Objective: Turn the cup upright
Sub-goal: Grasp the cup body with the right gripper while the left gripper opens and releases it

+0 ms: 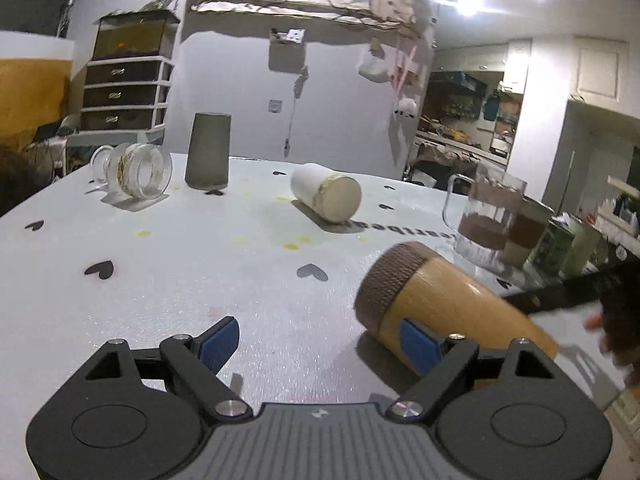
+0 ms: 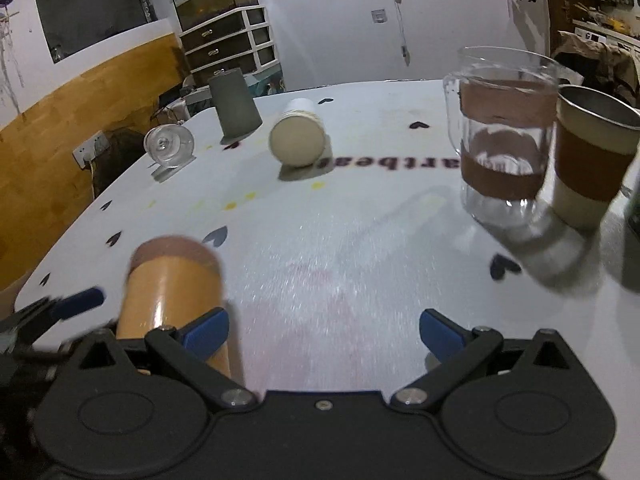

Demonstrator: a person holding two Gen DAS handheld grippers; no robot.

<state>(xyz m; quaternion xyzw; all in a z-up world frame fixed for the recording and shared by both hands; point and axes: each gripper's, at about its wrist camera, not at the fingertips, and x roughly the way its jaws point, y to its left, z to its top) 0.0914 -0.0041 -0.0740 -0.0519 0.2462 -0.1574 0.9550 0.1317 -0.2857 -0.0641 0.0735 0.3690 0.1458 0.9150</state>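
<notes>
A tan cup with a brown textured band (image 1: 436, 300) lies on its side on the white table (image 1: 200, 264), its brown end pointing away. It also shows in the right wrist view (image 2: 172, 284), blurred. My left gripper (image 1: 320, 344) is open and empty, its right blue pad (image 1: 418, 346) in front of the cup's side. My right gripper (image 2: 322, 332) is open and empty, with the cup just left of its left pad (image 2: 204, 332). The left gripper's blue fingertip (image 2: 82, 300) shows at the far left of the right wrist view.
A white cup (image 1: 326, 192) and a glass cup (image 1: 138, 172) lie on their sides farther back. A grey cup (image 1: 208, 152) stands upside down. A glass mug with a brown band (image 2: 504, 136) and a sleeved metal cup (image 2: 592, 160) stand upright at the right.
</notes>
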